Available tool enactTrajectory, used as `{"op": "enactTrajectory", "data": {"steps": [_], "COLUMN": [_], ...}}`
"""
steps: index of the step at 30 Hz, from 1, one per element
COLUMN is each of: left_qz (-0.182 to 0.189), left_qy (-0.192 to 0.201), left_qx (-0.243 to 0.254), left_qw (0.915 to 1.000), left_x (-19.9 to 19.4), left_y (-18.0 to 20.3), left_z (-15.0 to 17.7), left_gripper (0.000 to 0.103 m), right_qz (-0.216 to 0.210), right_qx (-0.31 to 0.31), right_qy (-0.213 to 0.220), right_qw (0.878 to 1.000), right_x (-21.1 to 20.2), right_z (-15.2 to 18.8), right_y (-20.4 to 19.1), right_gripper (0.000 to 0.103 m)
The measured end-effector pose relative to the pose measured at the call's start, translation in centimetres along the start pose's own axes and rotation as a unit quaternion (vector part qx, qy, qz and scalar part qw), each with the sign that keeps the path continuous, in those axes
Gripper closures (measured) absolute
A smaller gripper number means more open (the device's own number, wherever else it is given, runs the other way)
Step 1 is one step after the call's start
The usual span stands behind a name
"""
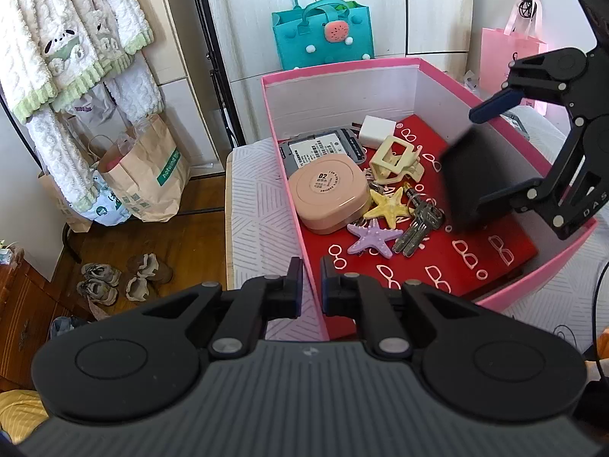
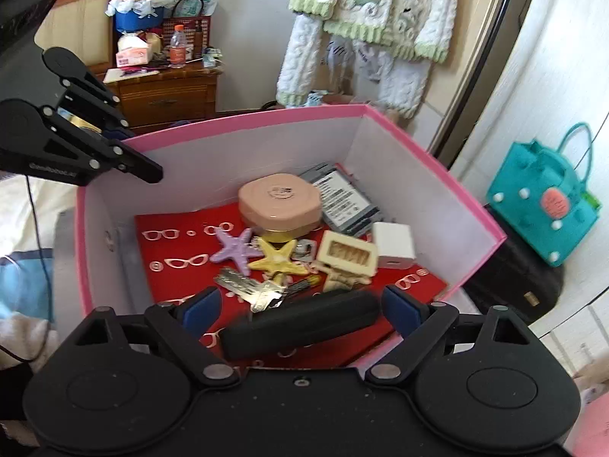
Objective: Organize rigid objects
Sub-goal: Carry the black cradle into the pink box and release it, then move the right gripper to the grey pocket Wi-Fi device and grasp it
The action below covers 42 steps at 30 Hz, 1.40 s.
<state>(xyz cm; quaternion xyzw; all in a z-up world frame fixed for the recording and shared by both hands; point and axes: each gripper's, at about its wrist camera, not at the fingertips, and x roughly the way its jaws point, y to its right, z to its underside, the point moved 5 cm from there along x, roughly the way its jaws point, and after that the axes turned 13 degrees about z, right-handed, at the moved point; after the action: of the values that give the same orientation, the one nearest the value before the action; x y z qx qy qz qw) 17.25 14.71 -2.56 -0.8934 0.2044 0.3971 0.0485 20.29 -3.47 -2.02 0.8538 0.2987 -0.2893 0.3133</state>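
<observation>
The pink box (image 1: pixel 380 66) sits open on a white patterned surface, its floor lined with a red sheet (image 1: pixel 475 262) printed with white glasses. The left hand-held gripper (image 1: pixel 311 285) is pinched on the box's near wall, one finger outside and one inside. The right hand-held gripper (image 2: pixel 300 306) hangs over the opposite side of the box with its fingers spread wide; a black case (image 2: pixel 300 321) lies between them, blurred, and the blue pads do not press on it. Gathered in the box are a round peach container (image 1: pixel 329 194), a grey device with a barcode label (image 1: pixel 318 148) partly under it, a white charger (image 1: pixel 377 129), a cream hair clip (image 1: pixel 396 162), a yellow starfish (image 1: pixel 386 203), a purple starfish (image 1: pixel 371 238) and a bunch of keys (image 1: pixel 416 228). The starfish touch each other beside the keys.
</observation>
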Motion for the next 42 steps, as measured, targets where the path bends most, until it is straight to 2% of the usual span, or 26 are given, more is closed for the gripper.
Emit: {"op": "enactTrajectory", "data": {"steps": [4,7,11,14,20,26,27,30,32,35,40,42], "left_qz": [0.002,0.001,0.002,0.001,0.005,-0.001,-0.003,-0.007,-0.011,-0.011,-0.007,-0.004], "left_qy": [0.001,0.002,0.002,0.002,0.005,0.003,0.002,-0.003,-0.005,-0.011,-0.014,-0.014], "left_qx": [-0.002,-0.003,-0.005,-0.005,-0.011,-0.021,-0.021,-0.018,-0.013,-0.008,-0.003,-0.002], "left_qw": [1.0,1.0,1.0,1.0,0.9999,0.9998,0.9998,0.9998,0.9998,0.9998,0.9999,0.9999], "left_x": [0.0,0.0,-0.1,-0.1,-0.1,-0.1,-0.1,0.0,0.2,0.2,0.2,0.2], "left_y": [0.1,0.1,0.1,0.1,0.0,0.0,0.1,0.2,0.4,0.4,0.4,0.3], "left_z": [0.1,0.0,0.0,0.0,0.1,0.2,0.1,0.0,0.0,-0.1,-0.2,-0.2], "left_gripper": [0.095,0.095,0.094,0.095,0.095,0.095,0.095,0.094,0.095,0.095,0.095,0.095], "right_qz": [0.041,0.06,0.088,0.112,0.13,0.136,0.142,0.162,0.155,0.13,0.14,0.141], "right_qx": [-0.005,0.017,0.044,0.074,0.175,0.259,0.279,0.355,0.405,0.449,0.479,0.475], "right_qy": [0.024,0.062,0.116,0.126,0.101,0.045,0.04,0.0,-0.03,-0.057,-0.04,-0.029], "right_qw": [0.999,0.996,0.988,0.983,0.971,0.955,0.949,0.921,0.901,0.882,0.866,0.868], "right_x": [-1.3,-3.1,-5.0,-5.6,-4.5,0.7,1.5,3.7,4.8,6.3,7.5,8.3], "right_z": [0.1,0.6,2.4,4.2,8.1,12.5,13.2,15.1,16.3,17.0,16.8,16.7], "right_y": [0.4,1.3,3.2,5.1,9.5,13.2,13.9,15.6,16.3,16.5,17.5,17.9], "right_gripper": [0.009,0.009,0.001,0.001,0.001,0.002,0.002,0.002,0.002,0.003,0.002,0.001]}}
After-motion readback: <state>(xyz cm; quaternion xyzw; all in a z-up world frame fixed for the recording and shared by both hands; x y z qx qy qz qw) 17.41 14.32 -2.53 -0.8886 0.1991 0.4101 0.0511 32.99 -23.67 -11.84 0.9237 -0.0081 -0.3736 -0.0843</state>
